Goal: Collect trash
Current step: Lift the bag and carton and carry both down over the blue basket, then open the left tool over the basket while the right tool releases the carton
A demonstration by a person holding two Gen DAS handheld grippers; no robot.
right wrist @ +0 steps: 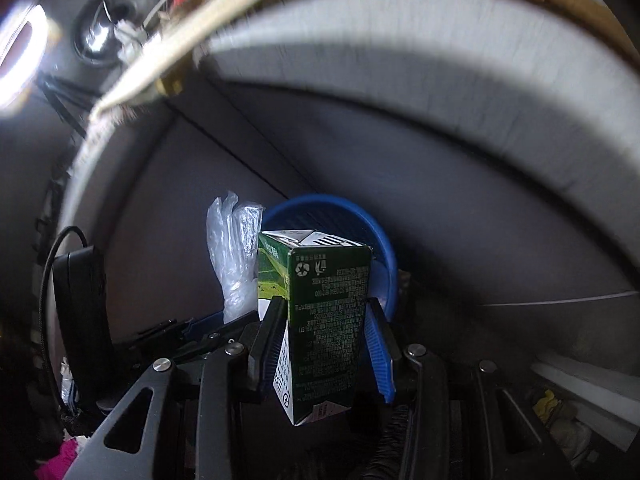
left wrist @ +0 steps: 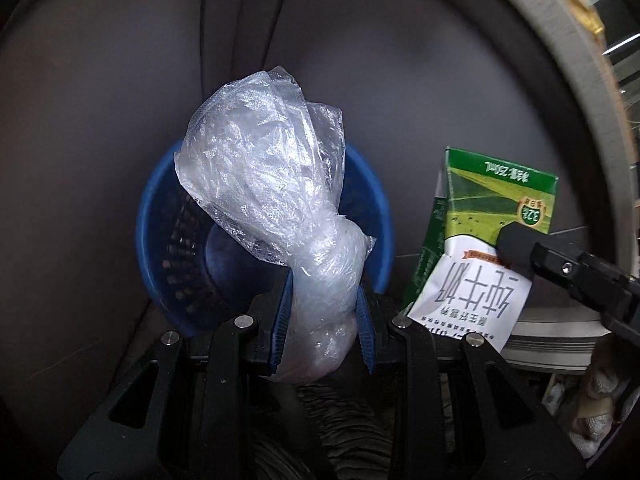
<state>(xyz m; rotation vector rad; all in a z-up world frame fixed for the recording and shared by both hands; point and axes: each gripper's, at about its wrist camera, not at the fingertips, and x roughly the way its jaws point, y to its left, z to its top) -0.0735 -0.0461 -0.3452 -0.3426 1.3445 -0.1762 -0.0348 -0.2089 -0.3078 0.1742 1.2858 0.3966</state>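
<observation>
My left gripper (left wrist: 322, 296) is shut on a crumpled clear plastic bag (left wrist: 272, 184), which sticks up between its blue pads. Right below the bag stands a blue perforated bin (left wrist: 160, 236) on the grey floor. My right gripper (right wrist: 326, 312) is shut on a green and white milk carton (right wrist: 324, 320). The carton (left wrist: 492, 216) also shows in the left wrist view at the right, beside the bin, with a black finger (left wrist: 520, 244) of the right gripper on it. In the right wrist view the bin (right wrist: 380, 248) lies behind the carton and the bag (right wrist: 232, 252) is to its left.
A pale table edge (right wrist: 440, 92) arcs overhead in the right wrist view, with a bright ring light (right wrist: 20, 52) at the far left. A black device with a cable (right wrist: 76, 292) stands left. Grey floor tiles (left wrist: 100, 120) surround the bin.
</observation>
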